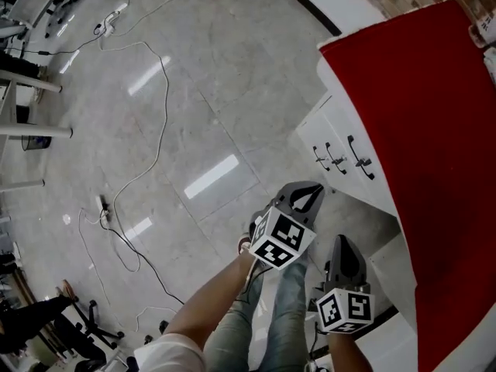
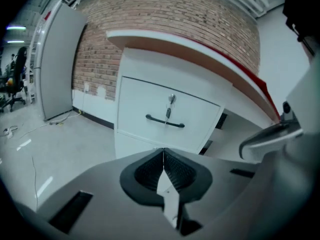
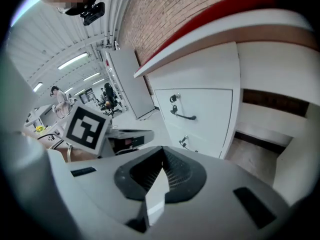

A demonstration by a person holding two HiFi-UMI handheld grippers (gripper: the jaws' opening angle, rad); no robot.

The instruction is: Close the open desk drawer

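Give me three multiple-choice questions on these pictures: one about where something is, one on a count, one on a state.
1. The white drawer unit stands: A under the desk top; B on the desk top; C alone, mid-floor.
2. How many handles show on its front: A one; B three; C five.
3. The left gripper has its jaws: A wide apart; B on a handle; C together, empty.
Answers: A, the red top overhangs it; B, the head view shows three dark handles; C, they meet on nothing.

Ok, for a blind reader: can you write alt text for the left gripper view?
The left gripper, jaws shut and empty, points at a white drawer with a dark handle and a key in its lock, under a red-topped desk. A brick wall stands behind.
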